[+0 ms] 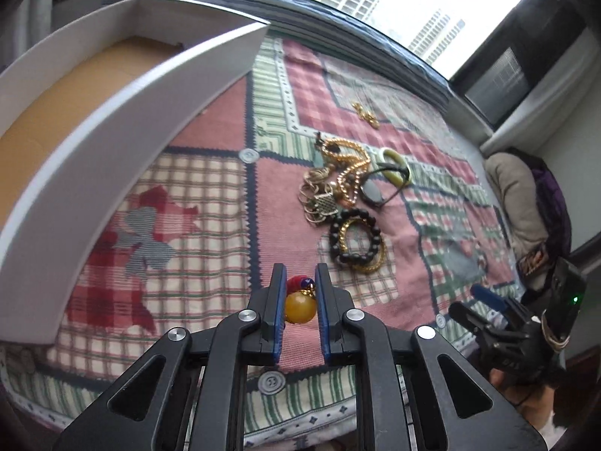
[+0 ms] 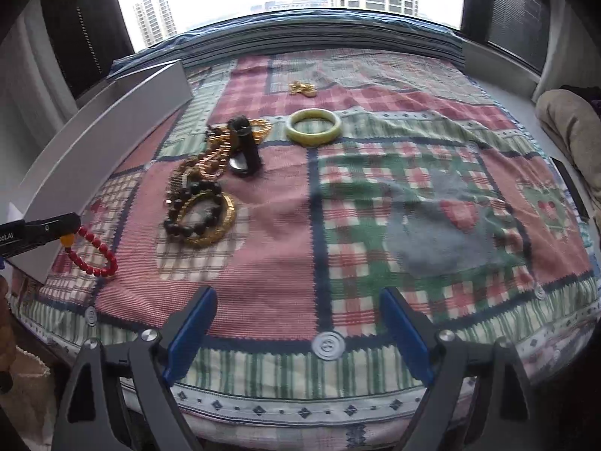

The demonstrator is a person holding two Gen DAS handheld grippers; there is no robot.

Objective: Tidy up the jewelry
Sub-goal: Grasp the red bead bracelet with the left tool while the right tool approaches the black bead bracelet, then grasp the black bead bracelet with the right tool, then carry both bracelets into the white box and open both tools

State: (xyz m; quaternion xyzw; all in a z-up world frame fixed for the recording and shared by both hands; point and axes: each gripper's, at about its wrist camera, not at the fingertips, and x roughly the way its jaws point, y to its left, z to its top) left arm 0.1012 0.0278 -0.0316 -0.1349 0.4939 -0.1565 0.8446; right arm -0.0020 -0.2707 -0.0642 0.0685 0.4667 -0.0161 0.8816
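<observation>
Jewelry lies on a patchwork quilt (image 2: 285, 248), and one piece of it is off the cloth: a red bead bracelet (image 2: 98, 253) with a big amber bead (image 1: 299, 307). The left gripper (image 1: 299, 302) has its blue pads narrowed onto that amber bead, and in the right wrist view the red loop hangs below the gripper's tip, just beside the near corner of the white box (image 1: 124, 139).

The right gripper (image 2: 298, 332) is at the quilt's near edge with its jaws spread wide and nothing between them.

Taking the white box as the landmark, the main heap sits to its right, near the middle of the quilt. Nearest is a black bead bracelet (image 1: 355, 235) lying on a gold bangle (image 2: 221, 225) — the two overlap. Just beyond them are tangled gold chains (image 1: 347, 167) with a square filigree pendant (image 1: 323, 200), and touching these a dark band with an oval black face (image 1: 372, 189), standing partly on edge in the right wrist view. Farther right of the box, beside the heap, rests a pale green bangle (image 2: 313, 127), flat on the cloth. Farthest out, well apart from the box and near the window side of the quilt, lies a small gold piece (image 2: 303, 88), too small to make out. The box is open, its brown floor bare where visible.
</observation>
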